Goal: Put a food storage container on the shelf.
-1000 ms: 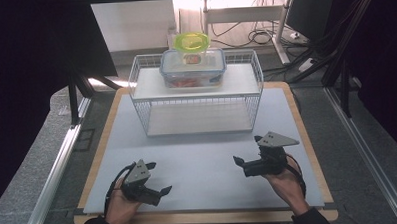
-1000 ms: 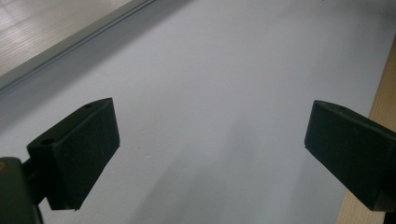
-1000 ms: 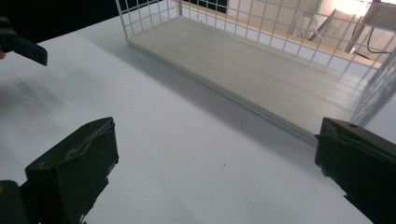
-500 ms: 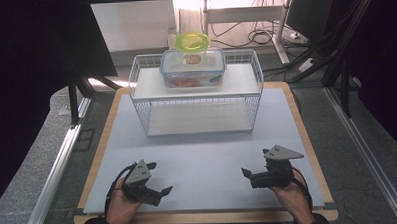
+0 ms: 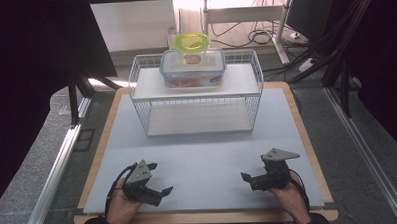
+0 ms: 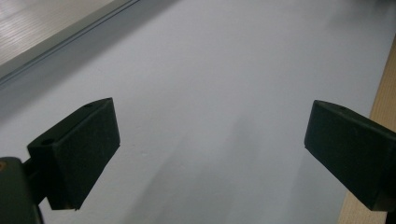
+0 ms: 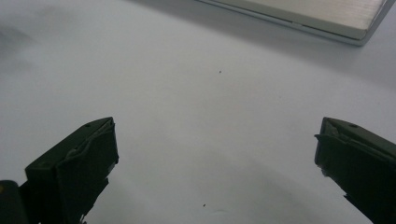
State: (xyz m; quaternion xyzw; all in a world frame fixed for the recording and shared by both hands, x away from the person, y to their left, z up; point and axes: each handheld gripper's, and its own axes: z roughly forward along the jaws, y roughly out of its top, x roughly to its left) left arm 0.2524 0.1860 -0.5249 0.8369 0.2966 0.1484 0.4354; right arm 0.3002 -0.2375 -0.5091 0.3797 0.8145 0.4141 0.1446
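A lidded box (image 5: 193,67) holding red food sits on the wire rack (image 5: 196,94); both grippers' jaws are spread, empty, over the surface (image 5: 203,157).

Evenly lit over the pale mat (image 5: 208,156), brightest glare beyond the wire rack (image 5: 196,92) by the back wall, deep black at both upper corners. Soft, slightly grainy in the high view. Blurred close up on the left gripper (image 6: 210,154) and right gripper (image 7: 215,172), with faint diffuse shadows ahead of the jaws.
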